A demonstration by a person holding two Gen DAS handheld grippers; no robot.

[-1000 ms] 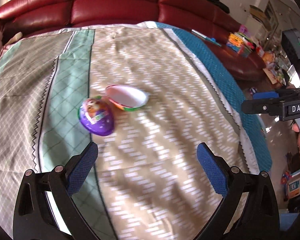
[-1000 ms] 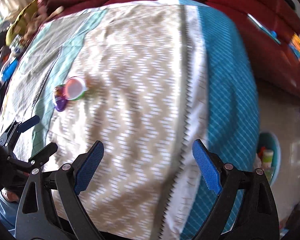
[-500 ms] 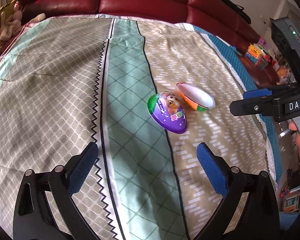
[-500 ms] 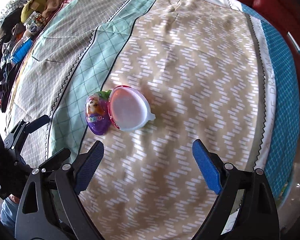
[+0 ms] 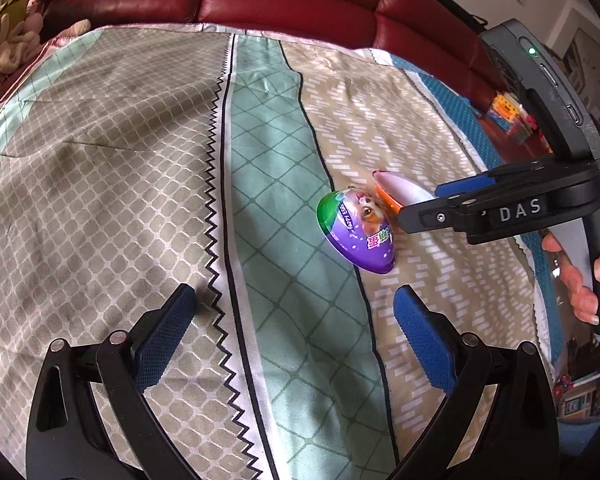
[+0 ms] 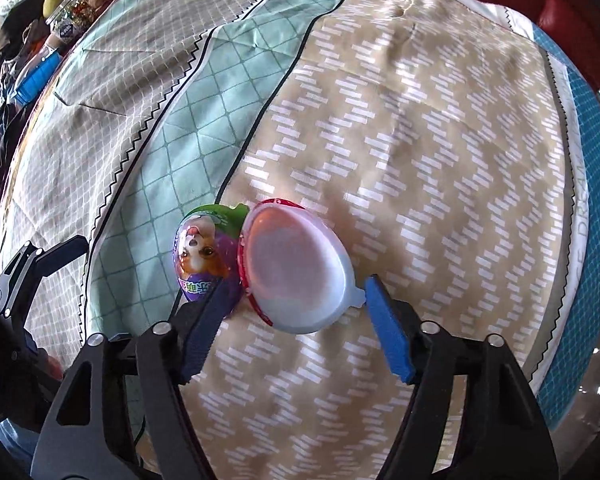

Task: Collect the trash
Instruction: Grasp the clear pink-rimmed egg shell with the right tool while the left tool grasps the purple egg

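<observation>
Right gripper descending on an opened plastic toy egg lying on the patterned bedsheet, at the border of the green and beige bands. Its jaws have just been closing and now straddle the white-lined half shell; the right pad looks to touch the shell's tab, the left pad overlaps the purple printed half (whether either presses is not clear). For a sound pickup, judge the pads centred across the white shell's rim before closing fully, since the smooth curved plastic may squirt out sideways. Left gripper hovers wide open and empty, short of the egg.
</observation>
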